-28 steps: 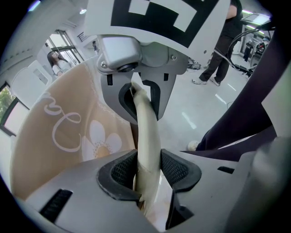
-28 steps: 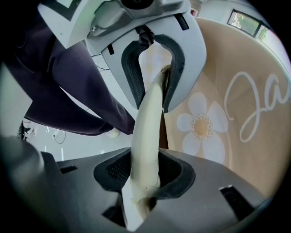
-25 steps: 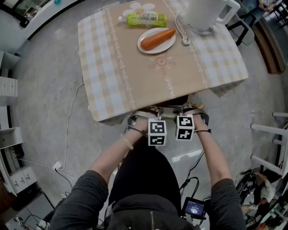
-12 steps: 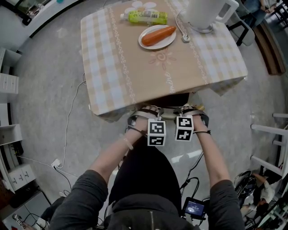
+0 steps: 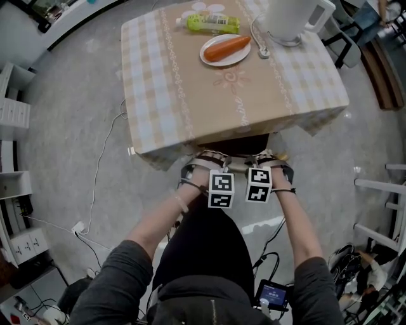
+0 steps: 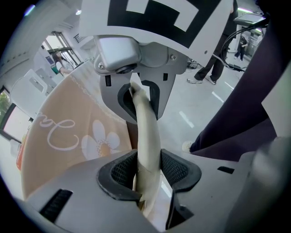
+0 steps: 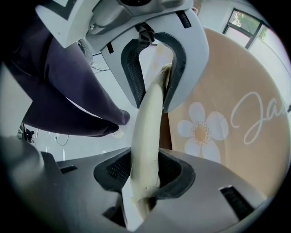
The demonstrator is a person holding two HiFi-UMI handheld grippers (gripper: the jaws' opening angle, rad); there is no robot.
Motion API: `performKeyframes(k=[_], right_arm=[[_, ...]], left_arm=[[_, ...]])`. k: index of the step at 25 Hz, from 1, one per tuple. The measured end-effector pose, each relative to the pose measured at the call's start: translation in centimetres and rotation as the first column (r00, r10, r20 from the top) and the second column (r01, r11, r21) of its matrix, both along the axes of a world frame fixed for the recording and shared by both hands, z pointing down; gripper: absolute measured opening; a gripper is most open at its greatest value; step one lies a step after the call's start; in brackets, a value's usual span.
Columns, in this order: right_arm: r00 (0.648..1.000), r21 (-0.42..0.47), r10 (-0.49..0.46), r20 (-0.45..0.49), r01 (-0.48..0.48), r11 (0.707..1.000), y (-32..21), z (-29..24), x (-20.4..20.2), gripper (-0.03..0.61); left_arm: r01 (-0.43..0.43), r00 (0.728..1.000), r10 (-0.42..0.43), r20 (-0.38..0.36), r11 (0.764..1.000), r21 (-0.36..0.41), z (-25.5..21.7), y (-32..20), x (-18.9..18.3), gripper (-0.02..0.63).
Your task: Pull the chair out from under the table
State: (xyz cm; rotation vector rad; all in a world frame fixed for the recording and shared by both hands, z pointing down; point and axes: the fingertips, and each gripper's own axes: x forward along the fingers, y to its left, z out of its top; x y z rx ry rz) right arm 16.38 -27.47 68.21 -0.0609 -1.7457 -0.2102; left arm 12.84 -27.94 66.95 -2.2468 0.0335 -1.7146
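The chair's cream top rail (image 5: 236, 159) lies just past the near edge of the table (image 5: 190, 89), which wears a beige checked cloth. The chair's dark seat (image 5: 244, 142) shows in the shadow under that edge. My left gripper (image 5: 204, 166) is shut on the rail's left part, and my right gripper (image 5: 271, 162) on its right part. In the left gripper view the pads (image 6: 175, 167) of the left gripper (image 6: 148, 170) press on the rail (image 6: 148, 129). In the right gripper view the right gripper (image 7: 145, 170) clamps the rail (image 7: 150, 116) beside the flowered cloth (image 7: 236, 113).
On the table stand a plate with a carrot (image 5: 226, 49), a green bottle (image 5: 206, 23) and a white kettle (image 5: 292, 19). A cable (image 5: 101, 171) runs over the floor at left beside white shelves (image 5: 13, 114). A white rack (image 5: 380, 190) stands at right.
Both grippers have come back toward me with the rail in their grip. The table's near edge now lies farther from them, and more of the dark seat shows.
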Motion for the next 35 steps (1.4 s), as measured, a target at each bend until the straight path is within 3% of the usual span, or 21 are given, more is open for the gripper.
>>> performKeyframes(k=[35], right_arm=[[0.998, -0.019, 0.055, -0.036, -0.056, 0.998, 5.1, -0.3, -1.6, 0.138]], left_arm=[[-0.064, 0.998, 0.063, -0.007, 0.998, -0.022, -0.4, 5.0, -1.6, 0.161]])
